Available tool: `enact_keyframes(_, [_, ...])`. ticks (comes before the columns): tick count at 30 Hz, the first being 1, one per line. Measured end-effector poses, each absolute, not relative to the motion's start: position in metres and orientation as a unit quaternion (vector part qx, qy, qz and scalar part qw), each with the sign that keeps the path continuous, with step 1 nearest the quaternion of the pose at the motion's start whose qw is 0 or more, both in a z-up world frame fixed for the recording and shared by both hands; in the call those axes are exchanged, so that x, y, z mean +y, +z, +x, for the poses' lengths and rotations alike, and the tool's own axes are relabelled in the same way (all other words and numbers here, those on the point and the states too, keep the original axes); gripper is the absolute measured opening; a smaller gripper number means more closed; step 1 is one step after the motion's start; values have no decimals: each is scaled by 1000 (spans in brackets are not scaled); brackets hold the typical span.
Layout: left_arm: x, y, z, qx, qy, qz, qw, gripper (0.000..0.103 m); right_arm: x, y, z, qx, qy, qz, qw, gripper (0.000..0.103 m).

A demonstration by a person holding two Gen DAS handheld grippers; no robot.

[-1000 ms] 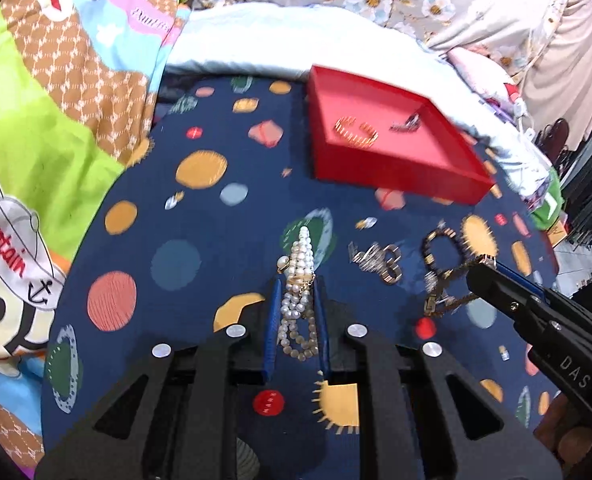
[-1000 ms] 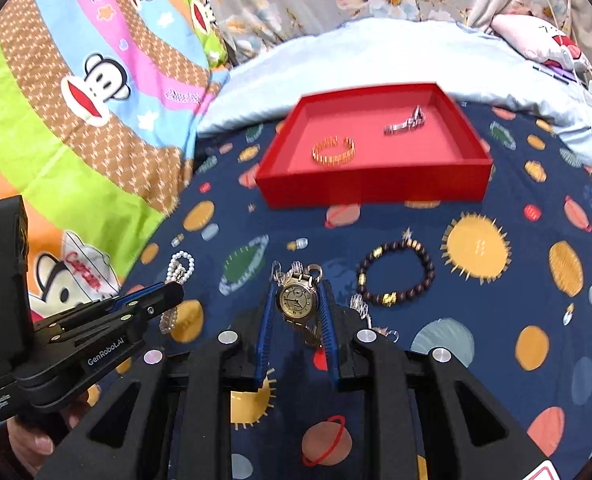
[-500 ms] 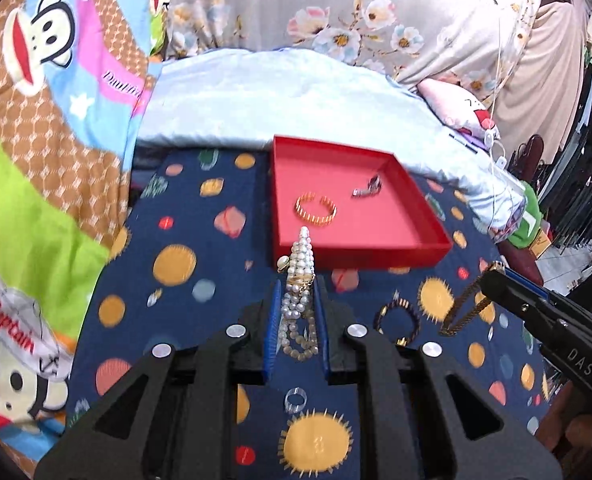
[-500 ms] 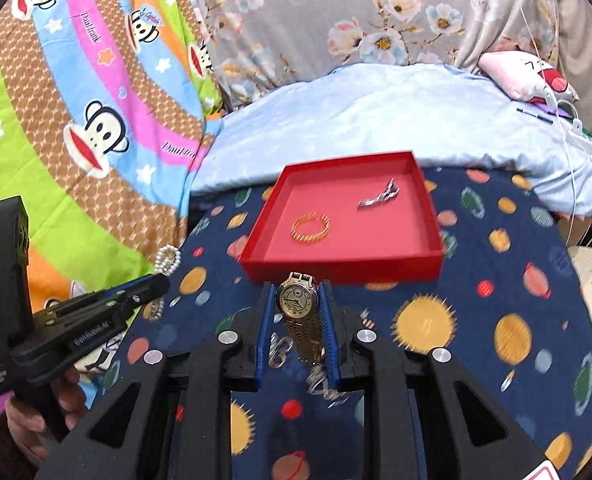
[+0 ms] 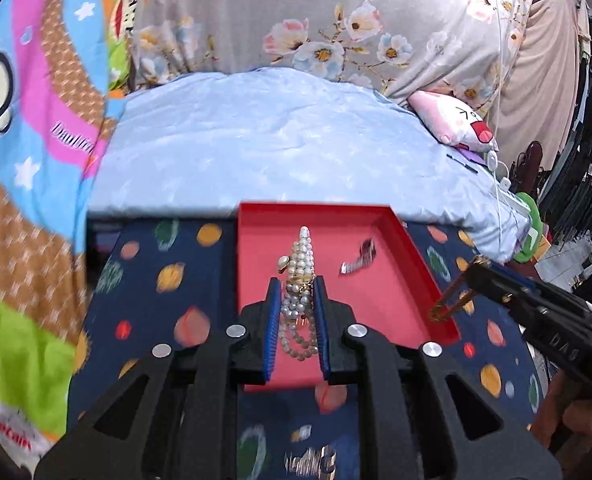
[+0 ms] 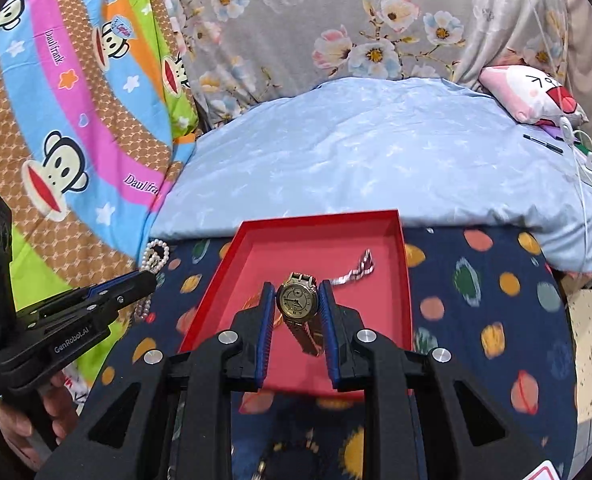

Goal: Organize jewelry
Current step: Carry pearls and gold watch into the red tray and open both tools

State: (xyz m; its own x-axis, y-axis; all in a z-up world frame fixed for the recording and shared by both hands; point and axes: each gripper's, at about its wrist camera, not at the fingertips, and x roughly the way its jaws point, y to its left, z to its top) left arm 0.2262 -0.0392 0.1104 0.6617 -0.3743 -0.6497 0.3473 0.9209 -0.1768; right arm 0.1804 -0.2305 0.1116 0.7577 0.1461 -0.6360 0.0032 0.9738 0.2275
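My left gripper (image 5: 296, 282) is shut on a white pearl bracelet (image 5: 302, 254), whose strands stick out past the tips and loop back between the fingers. It hangs over the red tray (image 5: 380, 308). A silver piece (image 5: 358, 262) lies in the tray. My right gripper (image 6: 296, 288) is shut on a gold watch (image 6: 296, 300), face up, above the same red tray (image 6: 316, 246). A gold bangle (image 6: 251, 301) shows partly behind its left finger, and the silver piece (image 6: 358, 270) lies beyond. Each view shows the other gripper at its side, holding its piece.
The tray rests on a dark blue planet-print cloth (image 6: 476, 300). A light blue quilt (image 5: 275, 148) lies behind it, with a pink plush pillow (image 6: 532, 96) at the far right. Loose silver jewelry (image 5: 310, 460) lies on the cloth near me. A person's hand (image 6: 23, 432) grips the left handle.
Both grippers have lifted off the cloth and moved forward with their pieces. They now hang over the red tray, which looks much closer and lower in both views.
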Motion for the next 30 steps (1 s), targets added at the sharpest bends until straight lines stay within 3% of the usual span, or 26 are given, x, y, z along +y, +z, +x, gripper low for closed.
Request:
enact_keyframes(12, [-95,60,338,395,-194,-8,898,15,-247,47,274,399,30,109,910,21])
enact_keyframes(19, [-111,33,357,427,-189,11,884,15,-254,7,282,451,20,104,886,21])
enact_keyframes(30, [-109,10,364,465,-170,5,869,17,-243,-6,279,478,24,79,875,21])
